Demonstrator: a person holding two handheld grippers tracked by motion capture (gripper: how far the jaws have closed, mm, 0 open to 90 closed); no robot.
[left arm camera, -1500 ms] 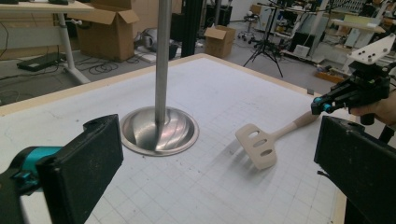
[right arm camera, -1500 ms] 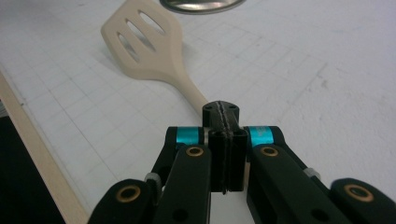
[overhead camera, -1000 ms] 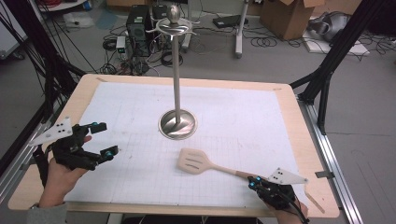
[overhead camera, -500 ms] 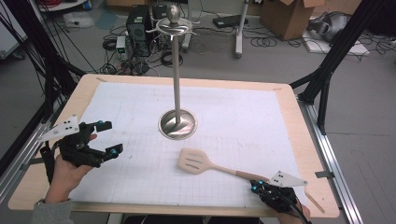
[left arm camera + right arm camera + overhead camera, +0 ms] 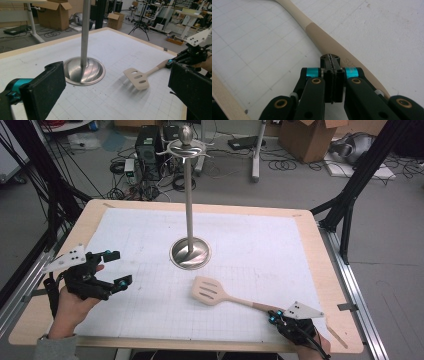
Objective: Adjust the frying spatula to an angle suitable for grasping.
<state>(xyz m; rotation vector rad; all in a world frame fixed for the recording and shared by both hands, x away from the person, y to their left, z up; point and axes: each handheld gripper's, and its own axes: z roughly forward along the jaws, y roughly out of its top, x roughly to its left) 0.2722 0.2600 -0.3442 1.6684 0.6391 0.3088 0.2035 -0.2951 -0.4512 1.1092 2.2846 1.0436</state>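
High view: spatula (image 5: 212,292) lying flat on the desk (image 5: 310,250), at five o'clock from the stand (image 5: 190,251), blade near the base, handle running off toward four o'clock. Right gripper (image 5: 274,316) down at that handle's end. Left gripper (image 5: 114,268) hovering at nine o'clock of the stand, fingers (image 5: 122,283) spread wide, nothing between them.

Left gripper view: two black fingers far apart, stand (image 5: 83,71) at eleven o'clock, spatula (image 5: 137,78) at two o'clock, right gripper (image 5: 185,57) at its handle tip.

Right gripper view: fingers pressed together, tips low over the spatula's handle (image 5: 329,45), which runs under them; no grip on it to be seen.
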